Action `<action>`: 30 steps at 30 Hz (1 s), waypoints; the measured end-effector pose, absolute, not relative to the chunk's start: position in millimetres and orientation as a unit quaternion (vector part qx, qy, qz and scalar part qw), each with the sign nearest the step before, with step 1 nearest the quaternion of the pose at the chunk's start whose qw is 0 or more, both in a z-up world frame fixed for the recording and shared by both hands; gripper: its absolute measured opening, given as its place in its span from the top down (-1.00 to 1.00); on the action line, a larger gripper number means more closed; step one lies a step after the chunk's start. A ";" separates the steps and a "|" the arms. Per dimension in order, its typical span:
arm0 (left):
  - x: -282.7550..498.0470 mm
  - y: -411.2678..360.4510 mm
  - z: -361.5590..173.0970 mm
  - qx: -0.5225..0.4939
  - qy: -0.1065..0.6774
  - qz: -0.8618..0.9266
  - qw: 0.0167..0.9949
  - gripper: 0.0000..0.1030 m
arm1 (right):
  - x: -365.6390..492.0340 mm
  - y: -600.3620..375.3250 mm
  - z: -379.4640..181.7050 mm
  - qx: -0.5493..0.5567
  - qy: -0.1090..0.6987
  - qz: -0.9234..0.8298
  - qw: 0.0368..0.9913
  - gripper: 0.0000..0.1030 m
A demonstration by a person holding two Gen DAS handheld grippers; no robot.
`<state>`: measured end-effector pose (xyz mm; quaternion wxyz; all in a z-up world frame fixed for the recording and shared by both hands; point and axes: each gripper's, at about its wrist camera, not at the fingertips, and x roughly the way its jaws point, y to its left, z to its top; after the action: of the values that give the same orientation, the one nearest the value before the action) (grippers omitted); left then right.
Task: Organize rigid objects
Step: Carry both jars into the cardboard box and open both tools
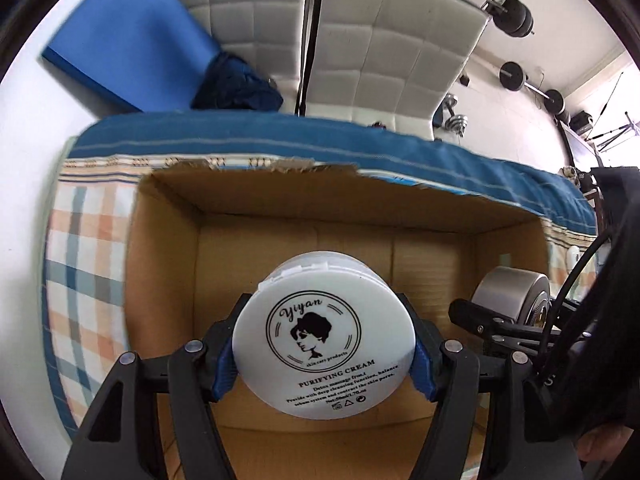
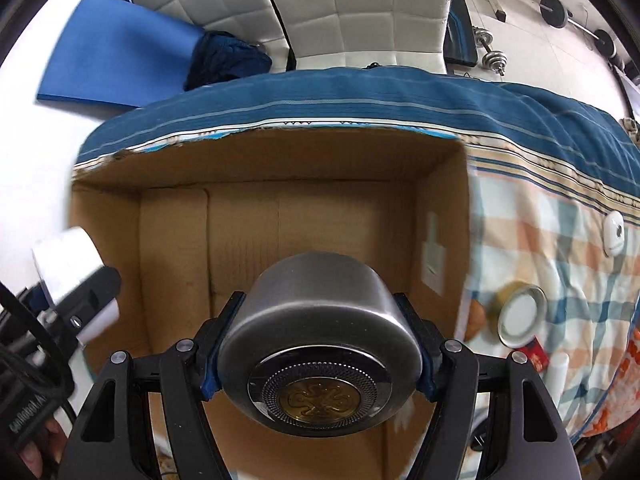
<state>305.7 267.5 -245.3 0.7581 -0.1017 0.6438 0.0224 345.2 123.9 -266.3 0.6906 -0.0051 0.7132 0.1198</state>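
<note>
My left gripper (image 1: 324,360) is shut on a round white cream jar (image 1: 324,344) with a black printed label, held above the open cardboard box (image 1: 256,196). My right gripper (image 2: 320,356) is shut on a grey metal tin (image 2: 320,344) with a gold emblem on its face, also over the cardboard box (image 2: 248,160). The box interior looks bare beneath both items. The tin (image 1: 512,292) shows at the right of the left wrist view. In the right wrist view, the jar (image 2: 68,260) appears at the left.
The box sits on a checked cloth (image 2: 560,248) with a blue striped border. To its right lie a round tin with a white lid (image 2: 520,316), a small white device (image 2: 614,232), a red packet (image 2: 536,354) and a white tube (image 2: 558,368). White chairs (image 1: 360,40) stand beyond.
</note>
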 end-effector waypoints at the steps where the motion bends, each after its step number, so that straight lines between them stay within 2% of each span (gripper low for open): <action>1: 308.4 268.1 -250.8 -0.105 0.647 0.021 0.755 -0.27 | 347.6 129.2 -274.0 -0.008 0.716 0.118 0.688 -0.42; 7: 327.0 273.0 -289.0 -0.148 0.667 0.005 0.730 -0.27 | 361.8 137.3 -311.2 -0.022 0.726 0.087 0.682 -0.43; 16: 344.7 273.5 -326.2 -0.212 0.685 -0.016 0.697 -0.26 | 372.4 131.2 -344.4 0.012 0.754 0.065 0.654 -0.44; 21: 344.9 273.9 -329.4 -0.219 0.685 -0.013 0.695 -0.26 | 372.0 123.6 -349.1 0.008 0.764 0.052 0.643 -0.45; 30: 345.5 279.9 -323.0 -0.208 0.694 -0.001 0.690 -0.39 | 379.1 120.1 -348.8 0.005 0.778 0.054 0.626 -0.49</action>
<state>345.5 279.9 -323.0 0.6897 -0.2078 0.6936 -0.0008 379.1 120.1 -348.8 0.6259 0.0047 0.7780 0.0545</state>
